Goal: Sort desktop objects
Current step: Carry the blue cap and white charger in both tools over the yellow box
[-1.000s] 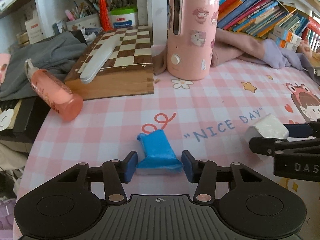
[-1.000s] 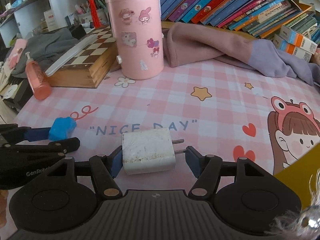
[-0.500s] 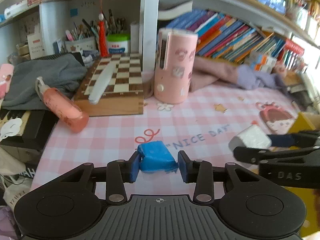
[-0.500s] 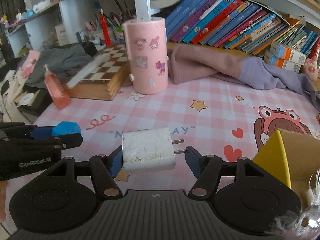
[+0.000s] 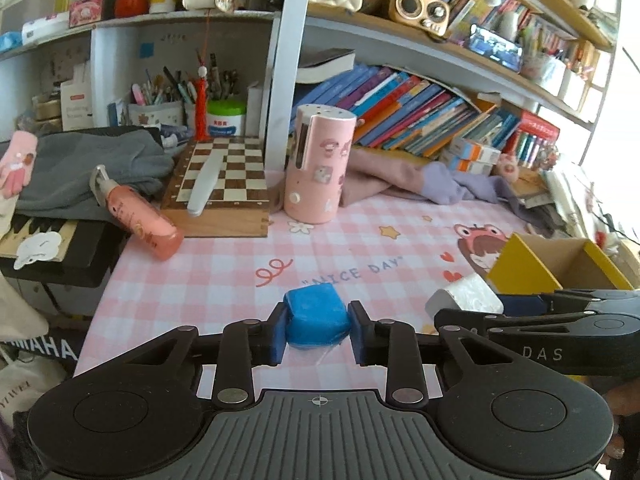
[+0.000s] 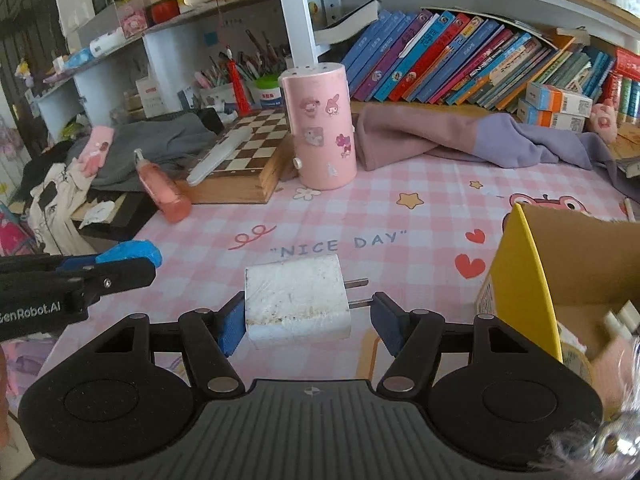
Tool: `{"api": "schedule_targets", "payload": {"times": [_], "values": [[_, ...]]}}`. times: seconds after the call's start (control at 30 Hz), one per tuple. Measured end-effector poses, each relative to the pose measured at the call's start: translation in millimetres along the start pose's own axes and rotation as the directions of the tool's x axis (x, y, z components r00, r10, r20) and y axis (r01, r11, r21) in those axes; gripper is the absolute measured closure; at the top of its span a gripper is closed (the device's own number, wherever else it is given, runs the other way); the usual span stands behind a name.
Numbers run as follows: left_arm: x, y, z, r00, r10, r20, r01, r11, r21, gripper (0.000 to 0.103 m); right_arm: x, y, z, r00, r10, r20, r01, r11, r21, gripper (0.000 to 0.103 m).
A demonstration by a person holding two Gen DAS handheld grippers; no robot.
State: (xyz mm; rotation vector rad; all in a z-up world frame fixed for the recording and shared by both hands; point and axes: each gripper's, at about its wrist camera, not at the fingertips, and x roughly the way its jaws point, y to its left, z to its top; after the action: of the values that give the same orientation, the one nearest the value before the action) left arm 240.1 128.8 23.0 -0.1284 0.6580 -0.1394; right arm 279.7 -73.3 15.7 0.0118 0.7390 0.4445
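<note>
A blue soft block point(image 5: 316, 314) sits between the pads of my left gripper point(image 5: 318, 332), whose jaws are closing and press on both its sides; it hangs above the pink checked mat point(image 5: 224, 276). My right gripper point(image 6: 308, 320) is shut on a scuffed white charger plug point(image 6: 296, 300), prongs pointing right against the right pad, also held off the mat. In the left wrist view the charger point(image 5: 464, 300) shows at the right, just left of an open yellow cardboard box point(image 5: 520, 268). The right wrist view shows that box point(image 6: 520, 280) close at the right and the blue block point(image 6: 132, 252) at the left.
A tall pink stickered cylinder point(image 5: 318, 168) stands at the back of the mat beside a wooden chessboard point(image 5: 224, 184). A pink pump bottle point(image 5: 140, 220) leans at the left edge. A purple cloth point(image 6: 460, 140) lies before rows of books point(image 6: 460, 60).
Both grippers have risen off the mat with their objects. The left jaws have narrowed onto the blue block. The yellow box has come into view at the right.
</note>
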Motion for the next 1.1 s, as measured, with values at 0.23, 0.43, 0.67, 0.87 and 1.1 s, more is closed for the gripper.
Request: {"api": "schedule_targets", "payload": {"times": [0.23,0.43,0.67,0.87,1.1], "values": [[-30,-1,-8,0.998,-0.049,0.033,0.049,0.998,-0.027,0.074,-27,18,-19,1.000,0.003,0.006,-0.003,1.000,0.001,0.041],[-55,-7,-19,0.994,-0.098,0.046,0.099,0.995,-0.017,0.074,-56,31,-37,1.000,-0.007,0.026,0.007,1.000,-0.012,0.041],[-85,-10,-40,0.987,-0.158,0.034,0.159,0.987,-0.032,0.074,-94,43,-67,0.999,-0.022,0.024,0.022,1.000,-0.011,0.041],[-103,-20,-60,0.979,-0.204,0.009,0.204,0.979,-0.005,0.074,-118,50,-94,0.998,-0.063,0.011,0.063,0.998,0.002,0.041],[-116,-29,-74,0.968,-0.249,-0.008,0.250,0.968,0.022,0.075,-138,54,-116,0.996,-0.085,0.002,0.085,0.996,0.039,0.041]]}}
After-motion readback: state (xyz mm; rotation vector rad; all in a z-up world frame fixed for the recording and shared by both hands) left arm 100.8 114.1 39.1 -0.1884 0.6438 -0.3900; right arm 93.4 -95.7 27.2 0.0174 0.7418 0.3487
